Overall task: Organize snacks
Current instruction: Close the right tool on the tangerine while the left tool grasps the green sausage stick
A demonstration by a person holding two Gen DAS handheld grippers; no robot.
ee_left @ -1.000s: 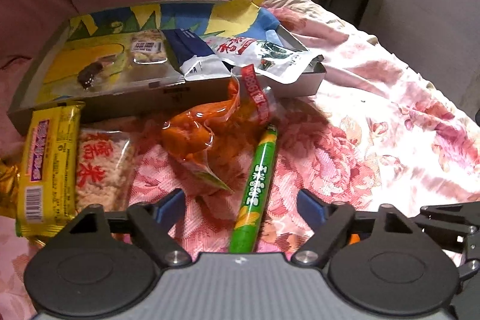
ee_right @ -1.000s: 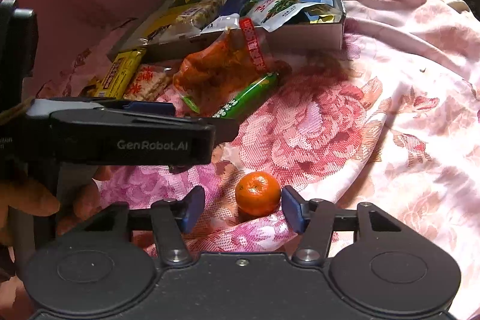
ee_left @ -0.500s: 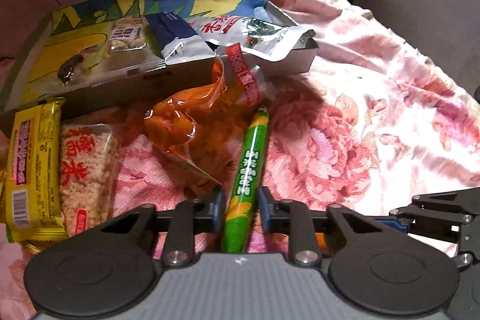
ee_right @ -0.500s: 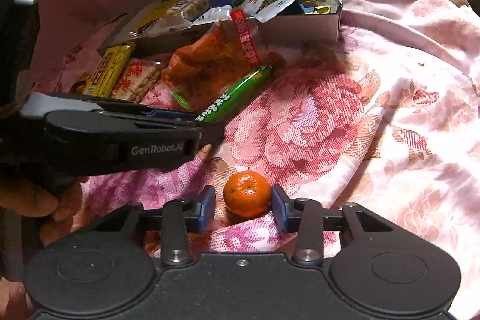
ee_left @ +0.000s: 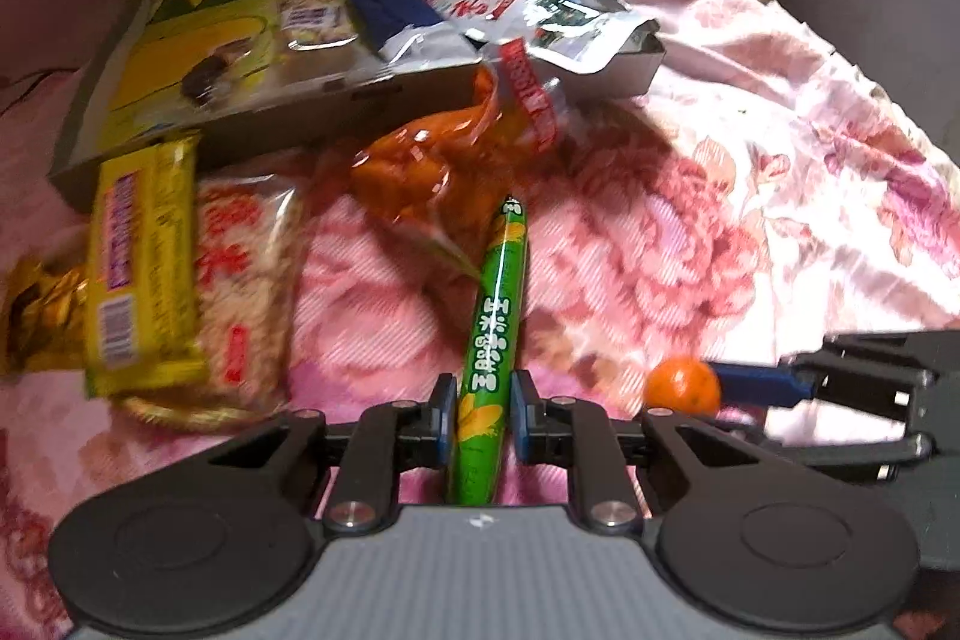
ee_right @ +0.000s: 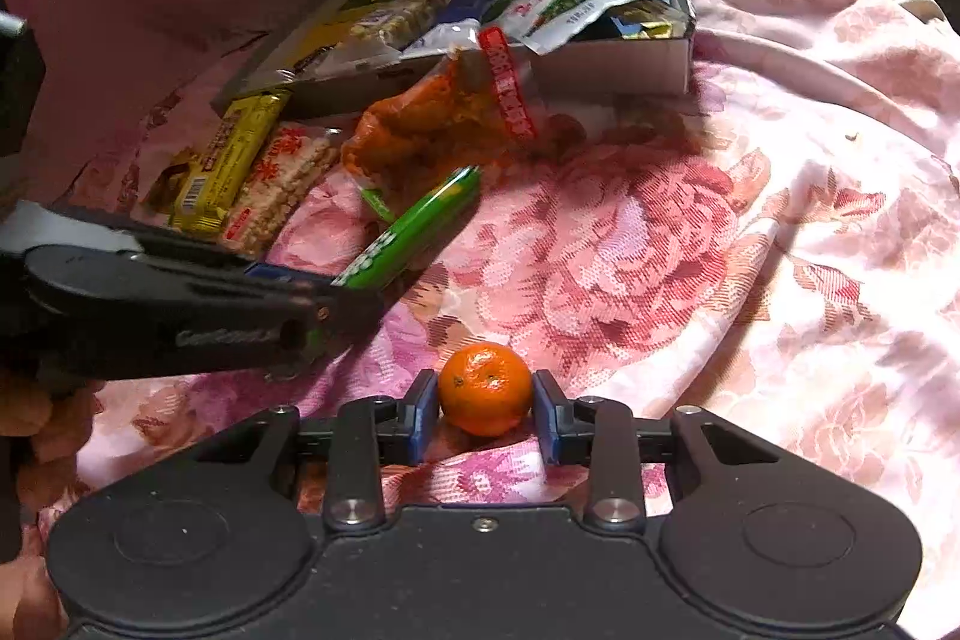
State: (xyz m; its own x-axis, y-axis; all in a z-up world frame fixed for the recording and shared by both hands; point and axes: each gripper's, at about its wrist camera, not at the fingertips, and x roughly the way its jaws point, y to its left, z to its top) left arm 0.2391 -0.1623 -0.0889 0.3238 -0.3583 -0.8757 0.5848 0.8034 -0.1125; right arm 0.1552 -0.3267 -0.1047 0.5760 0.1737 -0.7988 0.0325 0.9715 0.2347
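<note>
Gripping the near end of the green corn sausage stick (ee_left: 493,334), the left gripper (ee_left: 482,415) has just been closing and now presses both pads on it; the stick's long axis runs straight ahead from the fingers toward the open snack box (ee_left: 414,91). The right gripper (ee_right: 485,415) has likewise been closing, its blue pads (ee_right: 423,415) touching the small orange (ee_right: 485,388) between them on the floral bedspread (ee_right: 750,280). Only the right wrist view shows a hand (ee_right: 36,418) holding the left tool. Beyond the left fingertips an orange snack pouch (ee_left: 432,160) lies before the box; left of them lie a yellow bar (ee_left: 141,262) and a rice cracker pack (ee_left: 246,274).
</note>
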